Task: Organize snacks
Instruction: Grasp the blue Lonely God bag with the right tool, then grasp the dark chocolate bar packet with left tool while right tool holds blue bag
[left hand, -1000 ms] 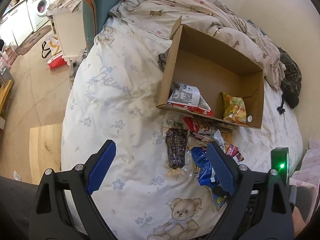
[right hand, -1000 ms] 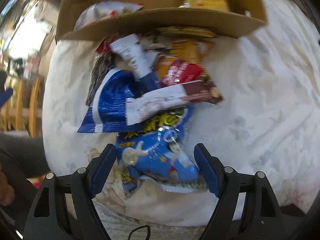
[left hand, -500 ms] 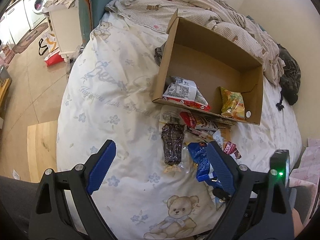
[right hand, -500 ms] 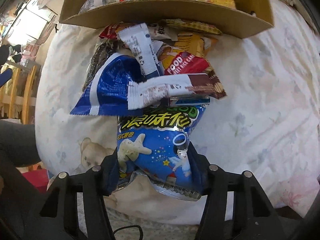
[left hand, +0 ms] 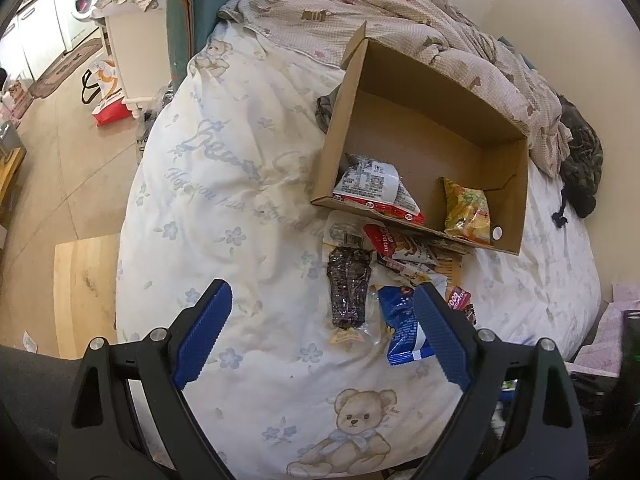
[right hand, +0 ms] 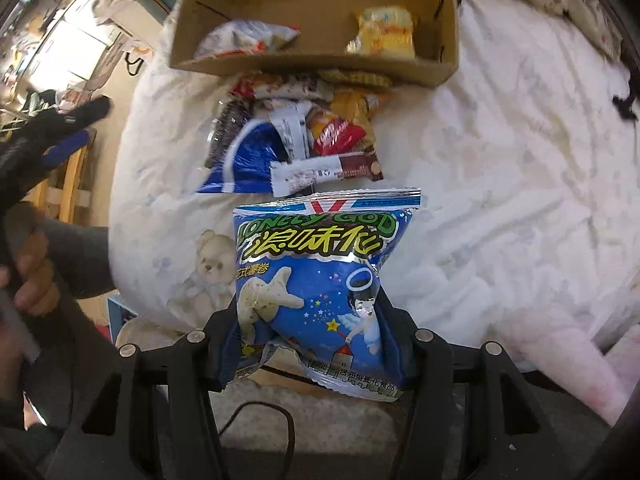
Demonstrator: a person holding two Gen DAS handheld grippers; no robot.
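Observation:
My right gripper (right hand: 308, 320) is shut on a blue "Lonely God" snack bag (right hand: 320, 272) and holds it up above the bed, short of the snack pile (right hand: 296, 136). The open cardboard box (right hand: 312, 62) lies beyond the pile, with a white-red bag (right hand: 244, 38) and a yellow bag (right hand: 384, 34) inside. In the left wrist view the box (left hand: 508, 184) and the pile (left hand: 384, 276) lie ahead on the bedsheet. My left gripper (left hand: 324, 336) is open and empty, above the sheet and short of a dark wrapped snack (left hand: 348, 292).
A white teddy-print sheet (left hand: 224, 208) covers the bed. A crumpled checked blanket (left hand: 400, 12) and dark clothing (left hand: 580, 160) lie behind the box. The floor, a white cabinet (left hand: 136, 44) and a red-white bag (left hand: 106, 96) are off the bed's left side.
My right gripper closed on the blue snack bag and lifted it back off the pile. My left gripper drew back slightly and stayed open.

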